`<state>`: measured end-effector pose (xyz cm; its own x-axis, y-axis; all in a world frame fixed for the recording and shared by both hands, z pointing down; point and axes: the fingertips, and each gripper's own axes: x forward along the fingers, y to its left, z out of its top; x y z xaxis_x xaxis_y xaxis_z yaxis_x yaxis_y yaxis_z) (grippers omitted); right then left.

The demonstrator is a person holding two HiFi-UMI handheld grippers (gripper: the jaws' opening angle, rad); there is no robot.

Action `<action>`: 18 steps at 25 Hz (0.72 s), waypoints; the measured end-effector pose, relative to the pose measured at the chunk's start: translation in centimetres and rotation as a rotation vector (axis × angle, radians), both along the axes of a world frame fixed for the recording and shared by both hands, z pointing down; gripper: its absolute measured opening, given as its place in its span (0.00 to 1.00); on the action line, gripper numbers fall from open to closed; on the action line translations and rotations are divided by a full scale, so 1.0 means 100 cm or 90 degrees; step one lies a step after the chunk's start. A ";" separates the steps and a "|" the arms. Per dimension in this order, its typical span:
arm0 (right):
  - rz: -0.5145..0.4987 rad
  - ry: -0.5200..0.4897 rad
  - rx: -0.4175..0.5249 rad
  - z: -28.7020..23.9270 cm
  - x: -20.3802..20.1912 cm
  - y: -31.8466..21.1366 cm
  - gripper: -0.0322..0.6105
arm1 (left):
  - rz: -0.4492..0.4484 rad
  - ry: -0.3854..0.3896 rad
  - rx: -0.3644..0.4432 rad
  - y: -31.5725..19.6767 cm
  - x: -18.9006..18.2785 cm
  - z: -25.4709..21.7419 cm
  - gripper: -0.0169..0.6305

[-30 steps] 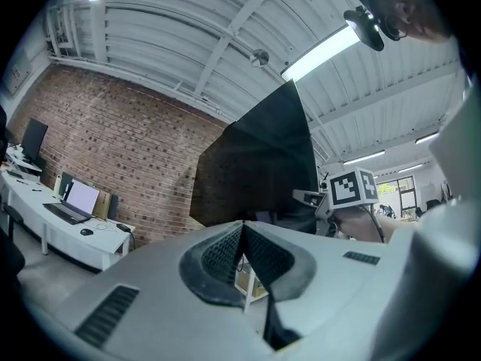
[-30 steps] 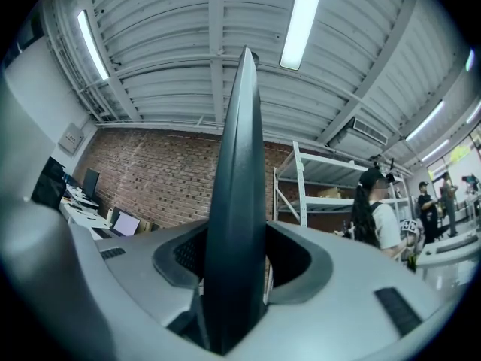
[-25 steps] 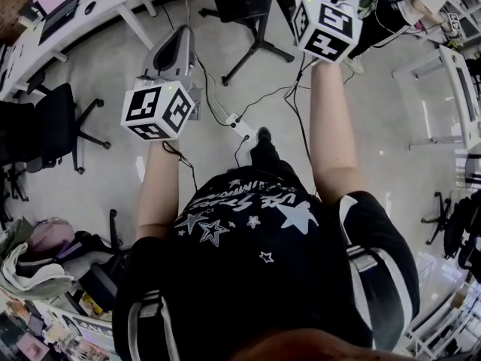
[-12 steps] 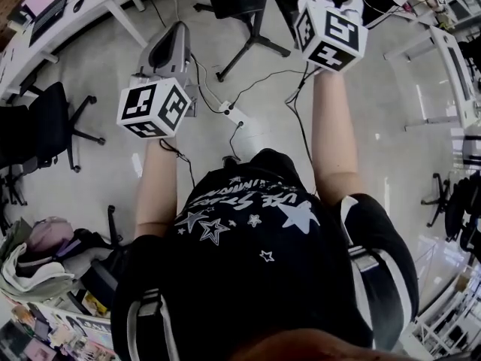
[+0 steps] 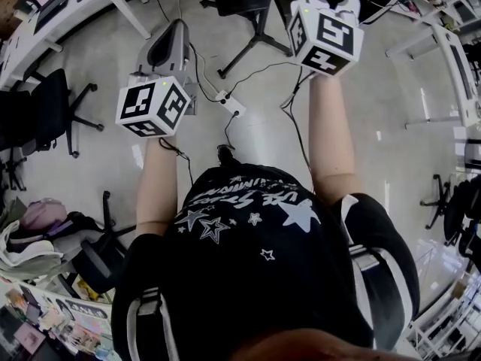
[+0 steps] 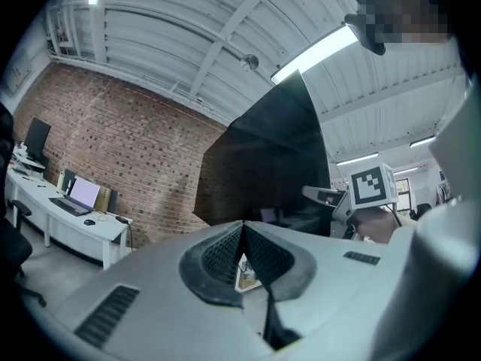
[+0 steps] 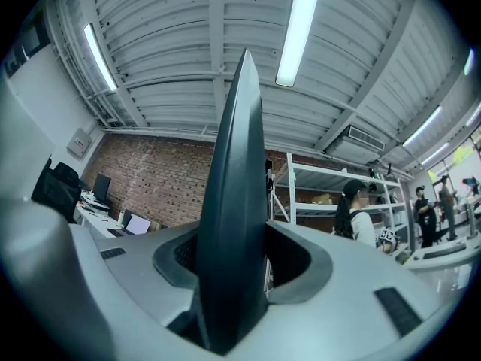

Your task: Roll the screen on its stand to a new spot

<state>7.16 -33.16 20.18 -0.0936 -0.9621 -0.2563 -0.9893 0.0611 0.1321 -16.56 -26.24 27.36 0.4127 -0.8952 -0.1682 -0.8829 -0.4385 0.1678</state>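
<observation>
A brick wall (image 6: 128, 141) ran behind the screen (image 6: 263, 156), a big dark panel that stood upright. Left of the screen, against that wall, a white tabletop (image 6: 68, 220) carried an open laptop (image 6: 81, 195). The right hand-held gripper (image 7: 233, 262) was clamped on the screen's thin edge, a pad pressed to each side. The left hand-held gripper (image 6: 242, 230) faced the screen's dark side without touching it, its jaws closed together on nothing. A white power strip (image 5: 231, 105) lay on the floor (image 5: 98, 164) on the person's side of the screen.
</observation>
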 end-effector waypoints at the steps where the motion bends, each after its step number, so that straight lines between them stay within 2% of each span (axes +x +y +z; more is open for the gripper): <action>1: -0.002 0.000 -0.001 0.000 0.002 0.005 0.37 | -0.002 -0.001 0.001 0.007 0.003 -0.001 0.04; 18: -0.021 -0.009 -0.015 0.000 0.050 0.072 0.37 | -0.044 0.008 -0.001 0.105 0.045 0.005 0.04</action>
